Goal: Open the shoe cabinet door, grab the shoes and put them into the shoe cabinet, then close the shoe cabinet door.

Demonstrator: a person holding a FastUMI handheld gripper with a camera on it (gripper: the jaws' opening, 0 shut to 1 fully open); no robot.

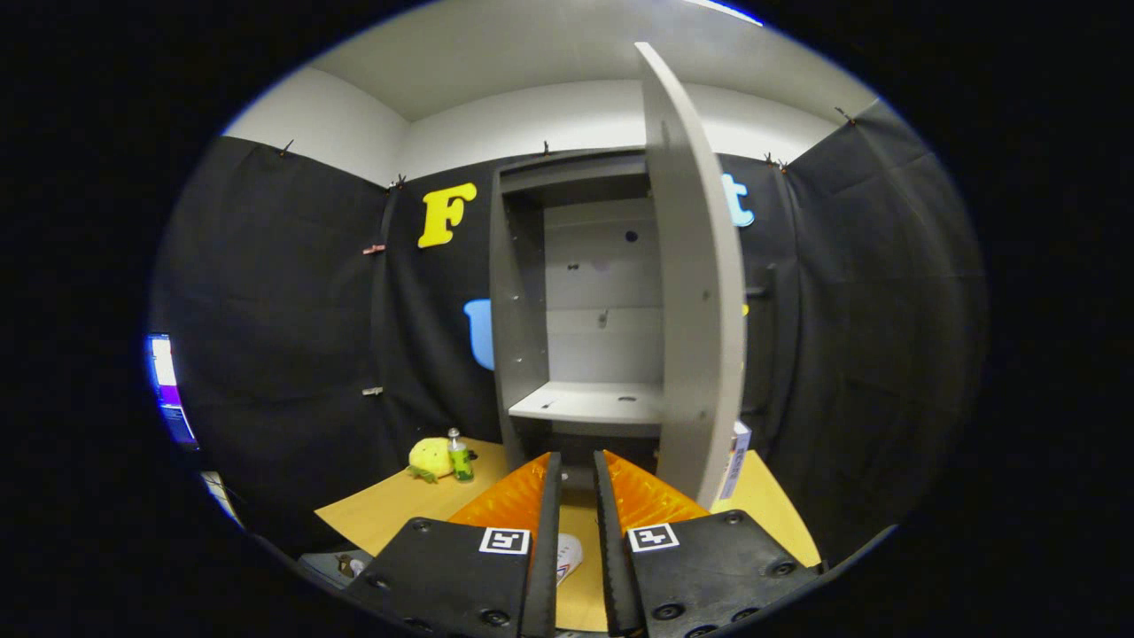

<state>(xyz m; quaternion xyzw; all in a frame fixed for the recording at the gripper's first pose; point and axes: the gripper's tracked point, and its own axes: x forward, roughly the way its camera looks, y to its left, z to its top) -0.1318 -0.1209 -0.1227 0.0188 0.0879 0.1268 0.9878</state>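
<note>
cabinet door [700, 292] open; near shelf [589, 403] bare. gripper [576, 496] narrowly parted, holding nothing. remaining: load shoe [567, 554], close door.

the wooden table [390, 514] lay beneath and ahead of the fingers. on it, beyond the fingertips, stood the grey shoe cabinet [518, 337] with its door [700, 292] swung open just right of the right finger; one bare shelf [589, 403] sat inside. left of the left finger, near the cabinet's foot, rested a yellow plush toy [430, 458] touching a small green bottle [459, 459]. a white shoe [568, 555] lay on the table, glimpsed in the narrow gap between the fingers.
</note>
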